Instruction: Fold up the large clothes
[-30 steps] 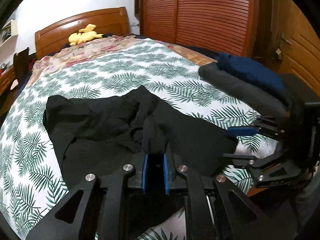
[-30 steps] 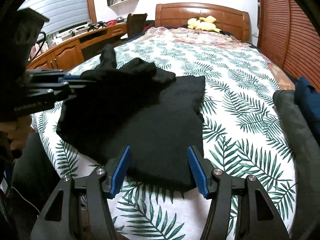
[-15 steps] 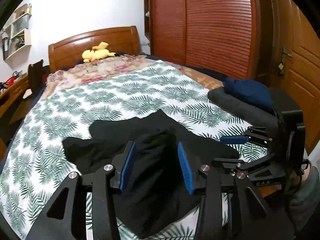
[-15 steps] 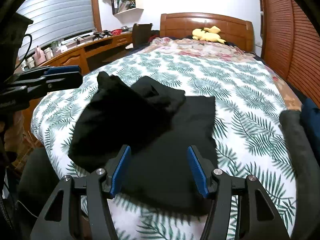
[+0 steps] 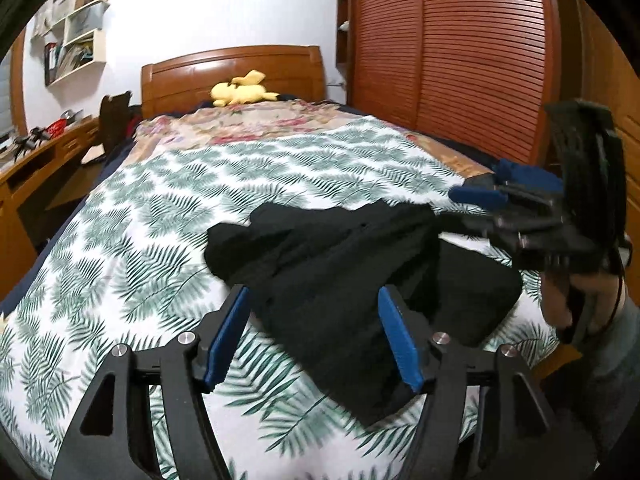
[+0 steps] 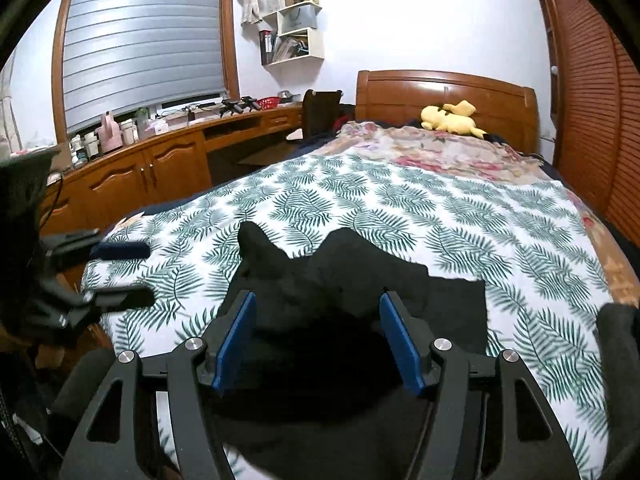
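A black garment (image 5: 352, 280) lies crumpled on the bed (image 5: 168, 200), near the foot edge and toward the bed's right side, on a white cover printed with green fern leaves. Part of it is folded over into a raised, rumpled heap, with a flatter layer spread beneath and to the right.

The left gripper (image 5: 314, 340) hovers above the near part of the garment — its jaws stand wide apart, blue pads facing each other, with nothing held between them. The right gripper (image 6: 318, 340) hangs over the same cloth from the other side, its jaws equally wide and holding nothing.

In the left wrist view the right gripper appears at the right edge of the bed, blurred, its jaws apart. A yellow plush toy (image 5: 242, 92) rests by the wooden headboard (image 5: 232, 68). A wooden desk (image 6: 160, 160) runs along the wall under the window blind (image 6: 140, 40).
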`<state>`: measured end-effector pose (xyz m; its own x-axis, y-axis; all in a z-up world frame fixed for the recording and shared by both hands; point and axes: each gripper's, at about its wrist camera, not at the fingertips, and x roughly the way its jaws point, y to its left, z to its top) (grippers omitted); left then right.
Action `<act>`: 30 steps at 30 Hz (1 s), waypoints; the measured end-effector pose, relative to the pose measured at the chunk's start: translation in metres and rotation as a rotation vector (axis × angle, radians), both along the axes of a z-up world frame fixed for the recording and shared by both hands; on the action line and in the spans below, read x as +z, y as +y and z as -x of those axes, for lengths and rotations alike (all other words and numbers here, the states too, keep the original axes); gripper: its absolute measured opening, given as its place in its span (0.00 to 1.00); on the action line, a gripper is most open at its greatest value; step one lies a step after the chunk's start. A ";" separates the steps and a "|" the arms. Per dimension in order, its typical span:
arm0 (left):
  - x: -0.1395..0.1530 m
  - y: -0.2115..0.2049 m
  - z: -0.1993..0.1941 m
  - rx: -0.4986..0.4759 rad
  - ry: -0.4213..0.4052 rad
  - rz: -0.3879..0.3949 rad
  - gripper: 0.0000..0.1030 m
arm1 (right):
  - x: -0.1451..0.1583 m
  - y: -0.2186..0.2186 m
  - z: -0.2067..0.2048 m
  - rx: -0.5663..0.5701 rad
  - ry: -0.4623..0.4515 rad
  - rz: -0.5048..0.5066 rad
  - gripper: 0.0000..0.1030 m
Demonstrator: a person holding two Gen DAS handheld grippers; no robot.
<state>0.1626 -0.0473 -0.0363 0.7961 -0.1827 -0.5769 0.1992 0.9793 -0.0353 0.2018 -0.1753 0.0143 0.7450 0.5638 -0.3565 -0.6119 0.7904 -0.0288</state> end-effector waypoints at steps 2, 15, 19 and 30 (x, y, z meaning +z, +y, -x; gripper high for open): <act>-0.004 0.010 0.003 0.014 0.009 0.004 0.65 | -0.001 0.004 -0.009 0.004 0.011 -0.002 0.64; -0.027 0.043 0.017 0.054 0.042 0.011 0.65 | -0.020 0.024 -0.026 0.015 0.079 0.080 0.07; -0.026 0.045 0.024 0.055 0.036 0.031 0.65 | -0.012 0.025 -0.012 -0.007 0.062 0.074 0.04; -0.010 0.063 0.056 0.082 -0.022 0.064 0.65 | 0.023 0.006 0.050 -0.088 -0.067 0.110 0.03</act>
